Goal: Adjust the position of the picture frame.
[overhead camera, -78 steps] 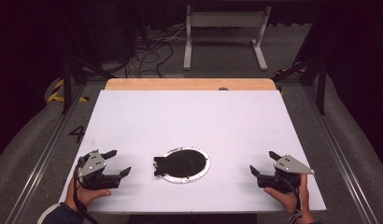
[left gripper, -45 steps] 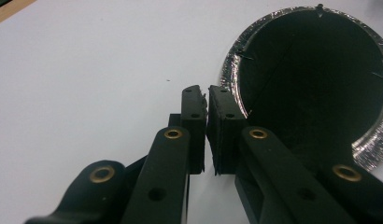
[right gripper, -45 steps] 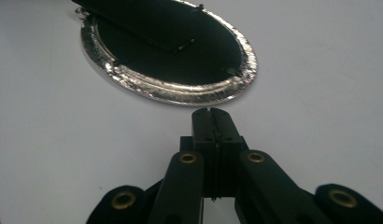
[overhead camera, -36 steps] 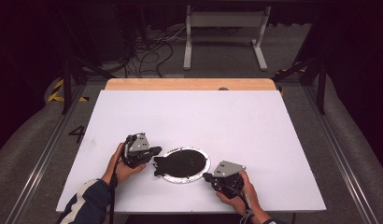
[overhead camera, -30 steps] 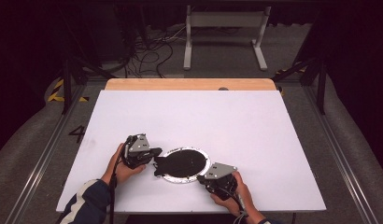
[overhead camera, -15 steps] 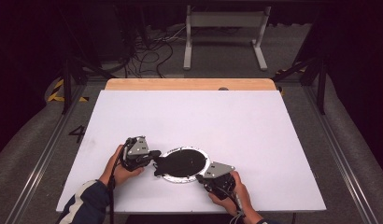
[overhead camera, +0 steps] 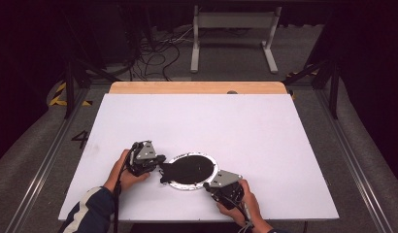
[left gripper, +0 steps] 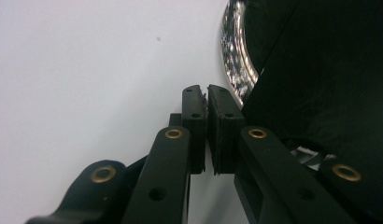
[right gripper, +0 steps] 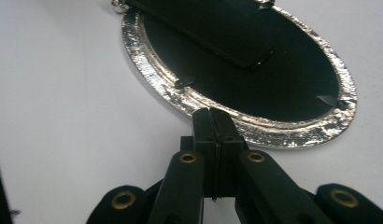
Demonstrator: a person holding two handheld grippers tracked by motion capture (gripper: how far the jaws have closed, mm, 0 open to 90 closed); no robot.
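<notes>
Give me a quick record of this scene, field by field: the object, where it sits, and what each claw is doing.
object: oval frame, silver rim, black back panel facing up
surface: white table
left claw: jaws shut, tips at the frame's left edge
right claw: jaws shut, tips at the silver rim's near edge
grip: cannot tell whether either claw pinches the frame

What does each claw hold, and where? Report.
Nothing visibly. Left claw is shut beside the black flap of the oval frame; right claw is shut at its silver rim; a pinch cannot be told.
</notes>
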